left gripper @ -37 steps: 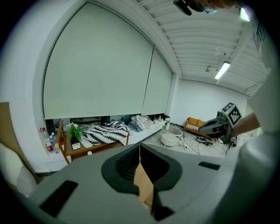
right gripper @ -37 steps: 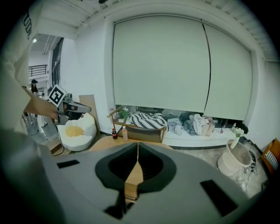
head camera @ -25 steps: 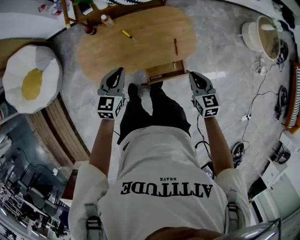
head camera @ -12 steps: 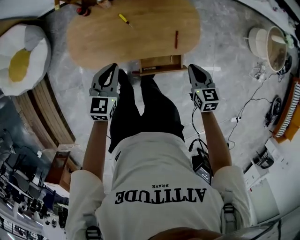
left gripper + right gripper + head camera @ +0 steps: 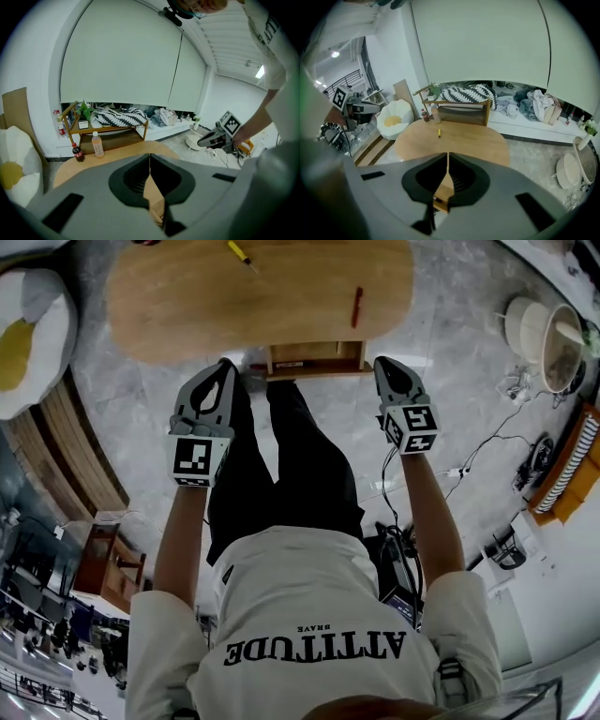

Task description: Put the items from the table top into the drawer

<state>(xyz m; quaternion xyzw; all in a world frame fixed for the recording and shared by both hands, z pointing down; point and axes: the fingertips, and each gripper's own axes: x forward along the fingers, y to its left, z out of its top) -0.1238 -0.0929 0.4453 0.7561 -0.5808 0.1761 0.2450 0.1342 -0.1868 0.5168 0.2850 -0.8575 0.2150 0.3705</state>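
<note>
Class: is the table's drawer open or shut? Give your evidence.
Open. The drawer juts out past the table edge, its inside visible from above.

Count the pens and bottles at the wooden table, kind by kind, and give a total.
Pens: 2 (yellow pen, red pen)
Bottles: 2 (cola bottle, orange drink bottle)
Total: 4
</note>
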